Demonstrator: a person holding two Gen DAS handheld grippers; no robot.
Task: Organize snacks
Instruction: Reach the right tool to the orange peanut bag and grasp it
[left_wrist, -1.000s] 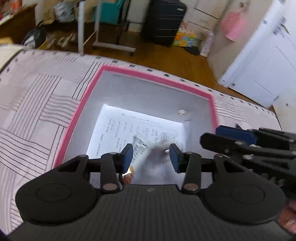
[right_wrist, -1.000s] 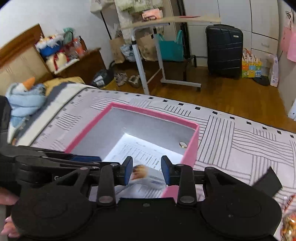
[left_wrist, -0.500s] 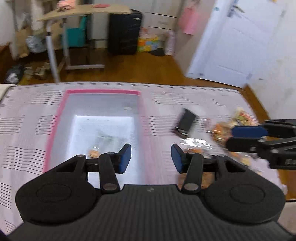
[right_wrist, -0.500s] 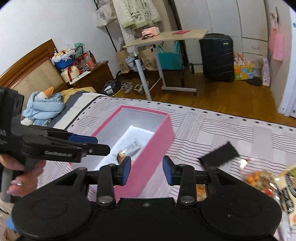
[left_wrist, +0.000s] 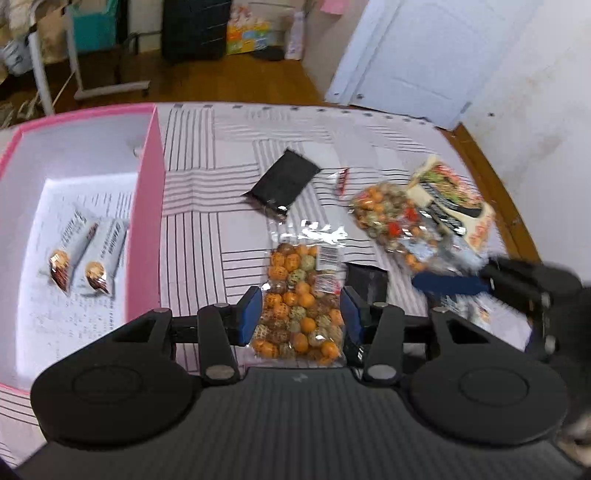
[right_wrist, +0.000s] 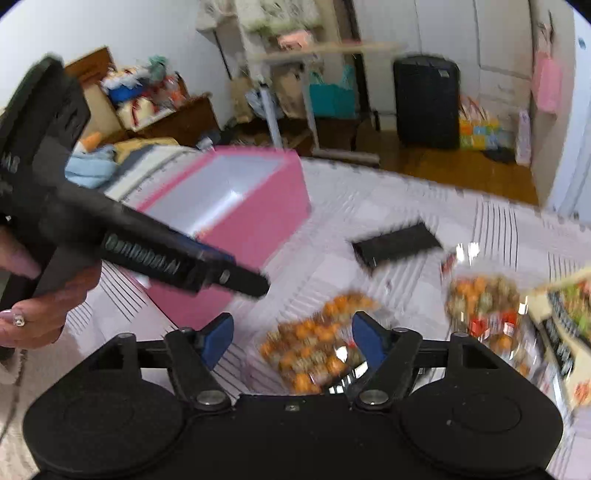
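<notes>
A pink box (left_wrist: 149, 206) stands on the left of the striped bedspread, with two white snack bars (left_wrist: 68, 251) lying side by side inside. My left gripper (left_wrist: 301, 314) is open and hovers over a clear bag of orange and green round snacks (left_wrist: 299, 295); its pads do not press on the bag. The right gripper (right_wrist: 293, 338) hangs over the same bag (right_wrist: 317, 343) with its jaws opening and nothing held. One of its blue fingers (left_wrist: 447, 284) shows at the right of the left wrist view.
More snacks lie on the bedspread (left_wrist: 207, 206): a black packet (left_wrist: 284, 181), a second bag of round snacks (left_wrist: 391, 218), a colourful flat packet (left_wrist: 454, 206) and a dark packet (left_wrist: 365, 280) under the near bag. A hand (right_wrist: 37, 306) holds the left gripper. The bed edge runs along the right.
Both grippers swung right from above the pink box to the loose snacks. The snack bars they carried now lie in the box. The right jaws have widened.
</notes>
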